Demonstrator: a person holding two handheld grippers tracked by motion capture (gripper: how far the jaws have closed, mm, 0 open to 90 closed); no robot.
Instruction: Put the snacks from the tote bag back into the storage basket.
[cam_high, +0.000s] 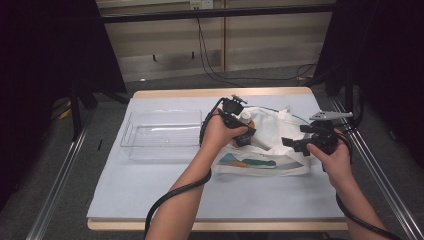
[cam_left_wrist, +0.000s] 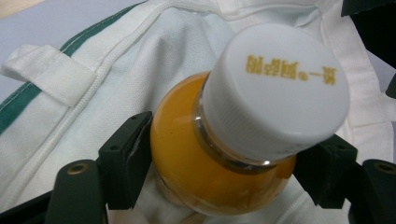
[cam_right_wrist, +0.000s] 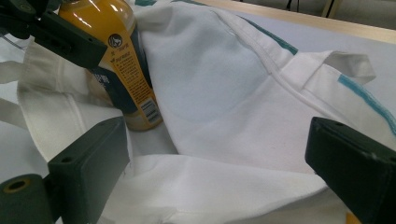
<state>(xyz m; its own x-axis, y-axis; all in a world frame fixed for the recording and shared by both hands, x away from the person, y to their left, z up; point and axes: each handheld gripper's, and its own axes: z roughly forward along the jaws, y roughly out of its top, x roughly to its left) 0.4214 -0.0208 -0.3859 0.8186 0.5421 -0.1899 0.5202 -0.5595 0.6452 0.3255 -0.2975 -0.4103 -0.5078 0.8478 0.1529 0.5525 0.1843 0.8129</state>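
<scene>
While the left gripper (cam_left_wrist: 219, 158) straddles the bottle (cam_left_wrist: 219, 154), we find its jaws at the shoulder on both sides, seemingly clamped on it. We note orange contents and a white cap (cam_left_wrist: 275, 88). We place the bottle inside the mouth of the white bag (cam_high: 270, 142), which lies on the table (cam_high: 150, 190) right of the clear tray (cam_high: 162, 135). We find the right gripper (cam_right_wrist: 215, 158) spread wide over the bag's cloth, gripping nothing.

Dim room with dark edges, lit tabletop, soft close-ups, glare on orange bottle (cam_right_wrist: 100, 28)
</scene>
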